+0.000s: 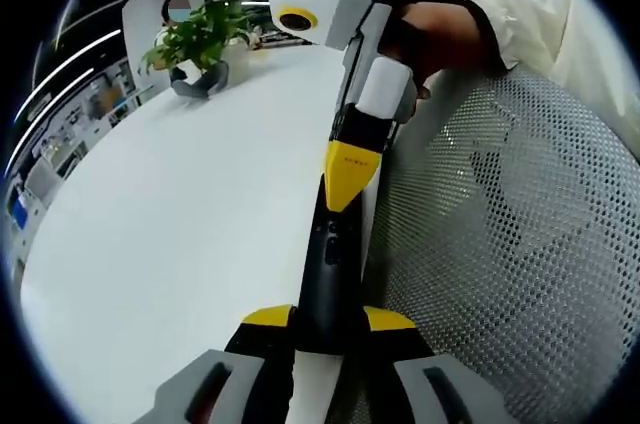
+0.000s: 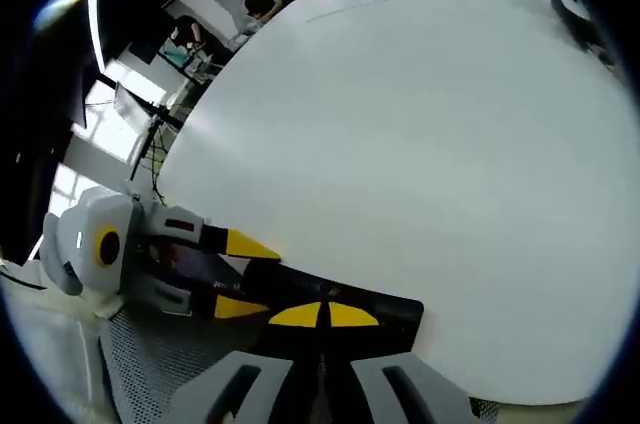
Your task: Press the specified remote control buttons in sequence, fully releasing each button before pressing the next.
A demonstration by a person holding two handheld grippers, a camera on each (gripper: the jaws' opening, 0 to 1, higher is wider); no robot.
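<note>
The remote's (image 1: 328, 254) buttons cannot be made out, and its near end is hidden between the jaws at the bottom of the left gripper view. There it is clamped lengthwise by the left tongs (image 1: 330, 319) at the table (image 1: 180, 224) edge, centre frame. The right tongs (image 1: 350, 169) – jaws closed together, nothing held – are set tip-down on its far end. A plant (image 1: 200, 39) is seen upper left.

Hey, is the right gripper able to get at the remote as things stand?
Probably yes. The left gripper clamps the remote at the table's edge, and the right gripper's shut tips sit right at its top face, with nothing between them.
</note>
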